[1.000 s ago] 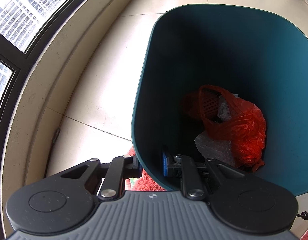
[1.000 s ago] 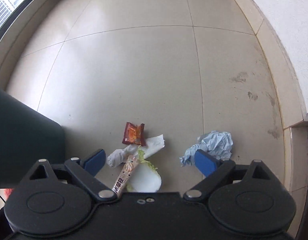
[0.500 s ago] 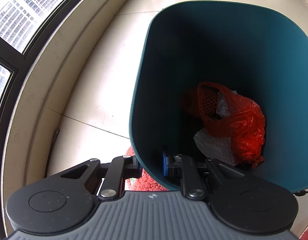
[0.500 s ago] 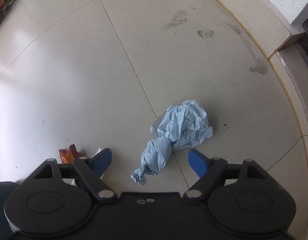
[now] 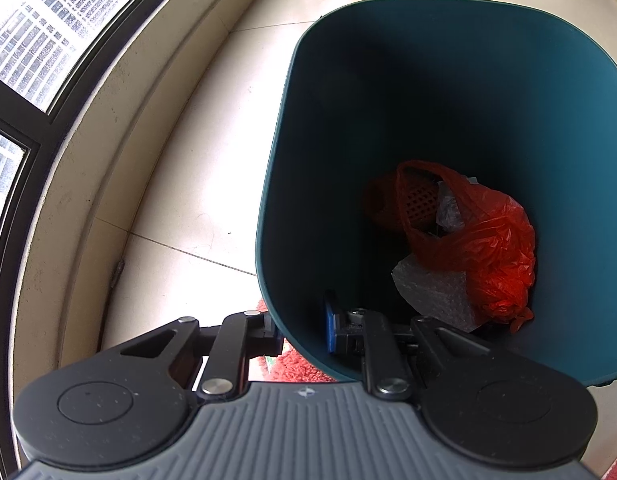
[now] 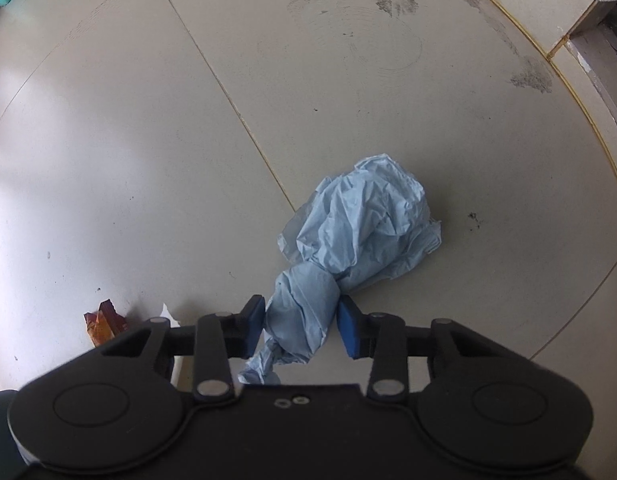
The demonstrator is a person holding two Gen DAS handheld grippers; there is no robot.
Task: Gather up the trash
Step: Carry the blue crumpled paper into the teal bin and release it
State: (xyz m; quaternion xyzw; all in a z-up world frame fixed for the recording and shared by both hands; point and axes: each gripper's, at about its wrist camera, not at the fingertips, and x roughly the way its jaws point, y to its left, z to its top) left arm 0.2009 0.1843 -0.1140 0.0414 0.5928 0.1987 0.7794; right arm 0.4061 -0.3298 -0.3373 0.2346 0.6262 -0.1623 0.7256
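Observation:
In the left wrist view, my left gripper (image 5: 304, 328) is shut on the near wall of a dark teal trash bin (image 5: 280, 184). One finger is outside the wall, one inside. The bin holds a red plastic bag (image 5: 488, 240) and clear bubble wrap (image 5: 432, 292). In the right wrist view, my right gripper (image 6: 302, 328) has closed on the twisted near end of a crumpled light blue paper (image 6: 368, 224) that lies on the tiled floor. Both blue pads touch the paper.
An orange snack wrapper (image 6: 102, 322) and a bit of white tissue (image 6: 167, 314) lie on the floor left of my right gripper. A window and raised sill (image 5: 48, 128) run along the left of the bin. A red mat (image 5: 300, 364) lies under the bin.
My right gripper swung right from the wrapper pile to the blue paper, moved in on it and closed its fingers on the twisted end. The left gripper kept its hold on the bin.

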